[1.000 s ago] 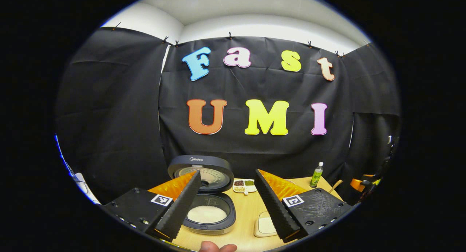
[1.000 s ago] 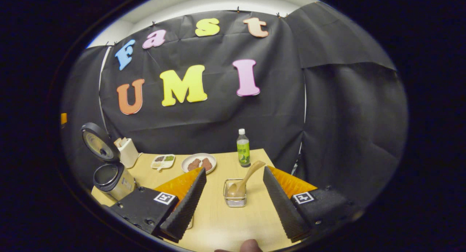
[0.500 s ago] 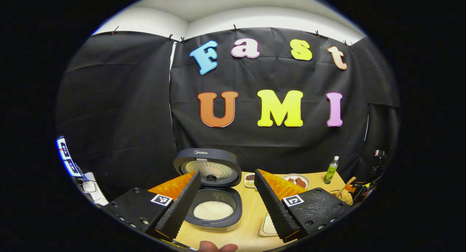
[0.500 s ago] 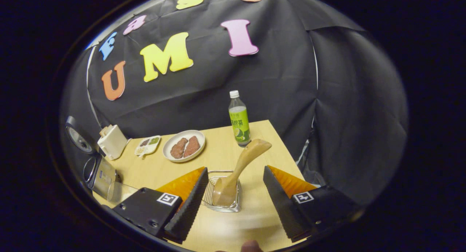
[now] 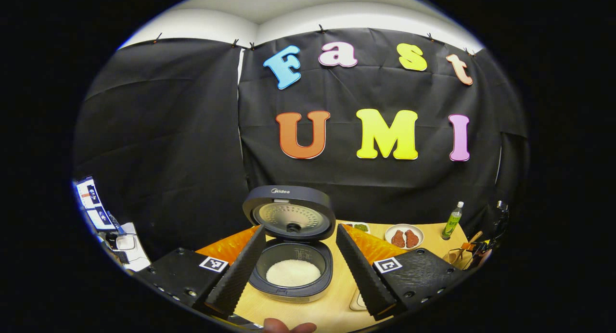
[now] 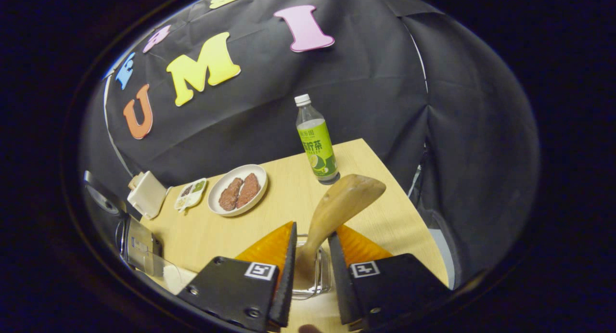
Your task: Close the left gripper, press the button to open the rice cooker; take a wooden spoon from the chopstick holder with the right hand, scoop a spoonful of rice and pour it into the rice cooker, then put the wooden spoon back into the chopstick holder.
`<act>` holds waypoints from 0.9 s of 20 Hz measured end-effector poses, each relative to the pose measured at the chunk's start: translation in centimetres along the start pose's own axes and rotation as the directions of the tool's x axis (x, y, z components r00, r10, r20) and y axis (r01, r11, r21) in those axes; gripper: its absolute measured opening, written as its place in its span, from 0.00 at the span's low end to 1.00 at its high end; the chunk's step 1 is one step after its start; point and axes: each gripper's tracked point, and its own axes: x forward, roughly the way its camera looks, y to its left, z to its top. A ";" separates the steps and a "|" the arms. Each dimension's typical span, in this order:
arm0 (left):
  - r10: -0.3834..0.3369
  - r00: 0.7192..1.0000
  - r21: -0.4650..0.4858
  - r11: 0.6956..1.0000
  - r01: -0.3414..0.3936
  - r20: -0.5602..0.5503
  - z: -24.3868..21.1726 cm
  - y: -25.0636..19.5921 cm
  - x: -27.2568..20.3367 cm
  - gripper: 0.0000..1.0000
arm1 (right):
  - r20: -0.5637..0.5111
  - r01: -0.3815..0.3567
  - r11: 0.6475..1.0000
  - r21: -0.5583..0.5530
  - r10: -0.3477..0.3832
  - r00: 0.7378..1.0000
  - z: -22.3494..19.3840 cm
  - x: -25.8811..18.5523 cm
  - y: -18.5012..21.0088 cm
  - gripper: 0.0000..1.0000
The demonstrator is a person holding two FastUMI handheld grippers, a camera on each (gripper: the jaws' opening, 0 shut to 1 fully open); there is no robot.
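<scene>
The rice cooker point(image 5: 293, 287) stands open, its lid point(image 5: 288, 217) upright and white rice point(image 5: 292, 273) in the pot. My left gripper point(image 5: 299, 229) is open just in front of it, one finger at each side of the pot, holding nothing. The wooden spoon point(image 6: 346, 198) leans in the wire chopstick holder point(image 6: 323, 275), its broad end pointing up and to the right. My right gripper point(image 6: 312, 232) is shut on the spoon's shaft just above the holder. The cooker point(image 6: 137, 241) sits at the far left of the right gripper view.
On the wooden table point(image 6: 288, 198) are a green-labelled bottle point(image 6: 315, 140), a plate with two brown pieces point(image 6: 238, 191), a small divided dish point(image 6: 190, 193) and a white box point(image 6: 147, 193). A container of rice point(image 6: 171, 275) sits right of the cooker. The table's right edge is close.
My right gripper moved in on the holder and its fingers came together around the spoon. My left gripper shifted so the cooker sits centred between its fingers, staying open.
</scene>
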 end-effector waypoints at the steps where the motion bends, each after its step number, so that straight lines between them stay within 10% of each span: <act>1: 0.005 1.000 -0.006 1.000 -0.005 -0.001 0.0 0.3 0.0 0.95 | -0.004 -0.023 1.000 0.013 0.023 1.000 -0.2 0.5 0.5 0.29; 7: -0.005 1.000 -0.024 1.000 0.004 -0.006 -0.4 1.3 -0.1 0.95 | 0.018 -0.027 1.000 0.015 0.027 0.999 0.9 -1.9 2.1 0.09; 18: -0.098 0.993 -0.094 0.990 0.103 0.059 0.6 4.3 -3.0 0.95 | 0.192 0.035 0.984 -0.177 -0.001 0.981 5.3 -12.8 11.8 0.08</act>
